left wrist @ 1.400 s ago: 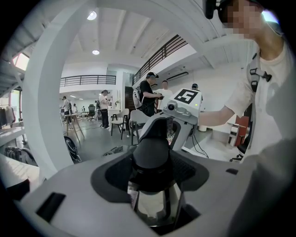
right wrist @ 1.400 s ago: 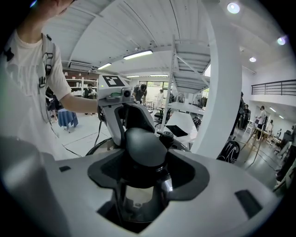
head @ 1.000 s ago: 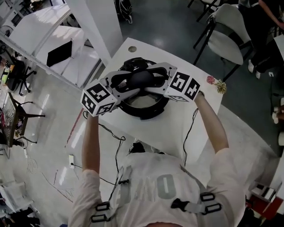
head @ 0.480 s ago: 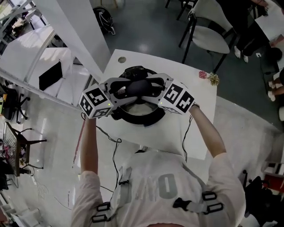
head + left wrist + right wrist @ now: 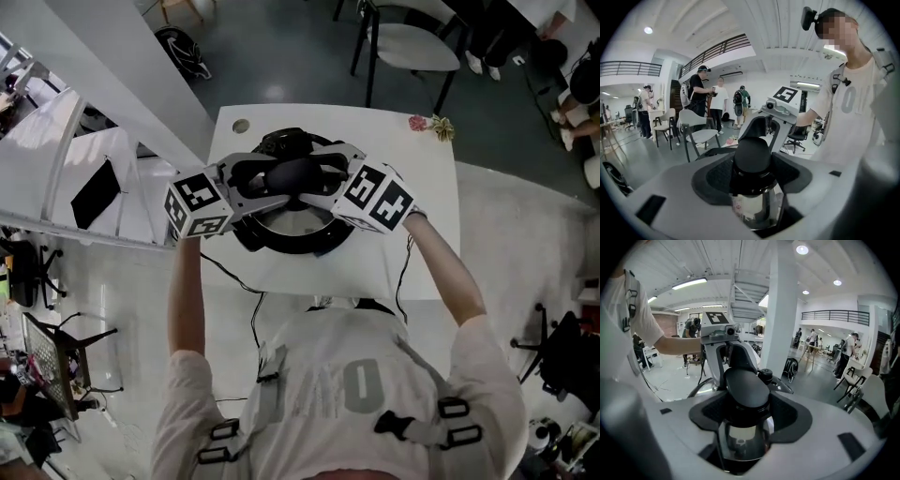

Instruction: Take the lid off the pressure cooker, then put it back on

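The pressure cooker (image 5: 281,246) stands on the white table (image 5: 422,253), a black ring around shiny steel. The lid's black knob (image 5: 295,172) rises at its middle. My left gripper (image 5: 279,178) reaches in from the left and is shut on the knob. Opposite it, my right gripper (image 5: 315,175) is shut on the same knob from the right. In the left gripper view the knob (image 5: 751,154) sits between the dark pads of the left gripper (image 5: 752,165), with polished steel below it. The right gripper view shows the knob (image 5: 744,386) held the same way by the right gripper (image 5: 743,404).
A small pink flower ornament (image 5: 431,124) lies at the table's far right corner and a round disc (image 5: 242,126) at the far left. Cables (image 5: 251,309) hang off the near edge. A chair (image 5: 408,42) stands beyond the table, a white partition (image 5: 103,84) to the left.
Both grippers, still clamped on the knob, have swung clockwise around it relative to the table and now lie parallel to its near edge. The head camera has also shifted.
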Demonstrator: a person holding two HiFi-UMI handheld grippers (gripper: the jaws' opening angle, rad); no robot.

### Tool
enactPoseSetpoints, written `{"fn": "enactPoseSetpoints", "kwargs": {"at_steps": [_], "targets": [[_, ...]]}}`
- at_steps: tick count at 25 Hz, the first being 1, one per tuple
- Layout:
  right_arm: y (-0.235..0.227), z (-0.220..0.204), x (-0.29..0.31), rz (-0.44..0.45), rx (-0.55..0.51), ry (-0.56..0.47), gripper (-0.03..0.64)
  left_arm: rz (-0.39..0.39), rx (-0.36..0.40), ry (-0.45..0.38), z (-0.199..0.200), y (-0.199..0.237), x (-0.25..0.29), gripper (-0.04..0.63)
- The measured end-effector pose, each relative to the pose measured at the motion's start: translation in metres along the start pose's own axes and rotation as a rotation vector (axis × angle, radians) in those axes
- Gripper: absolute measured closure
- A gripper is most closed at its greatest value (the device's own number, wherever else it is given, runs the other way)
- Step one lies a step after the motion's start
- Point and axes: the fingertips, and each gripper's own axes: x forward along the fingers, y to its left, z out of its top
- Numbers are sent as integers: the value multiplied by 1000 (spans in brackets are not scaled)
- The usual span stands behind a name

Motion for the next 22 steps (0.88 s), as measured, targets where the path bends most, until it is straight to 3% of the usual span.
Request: {"fn": "enactPoseSetpoints", "kwargs": {"at_steps": [7, 11, 16, 22], "targets": [[-1, -2, 0, -57, 54, 23, 336, -129, 35, 8, 0, 0, 3, 330], [1, -5, -4, -37, 32, 3, 336, -59, 43, -6, 1, -3, 6, 324], [-2, -5, -1, 11, 5, 21, 341, 43, 9, 56, -15, 5, -3, 341], [-2, -4, -2, -105, 53, 9, 344, 6, 33, 50, -16, 5, -3, 351]]}}
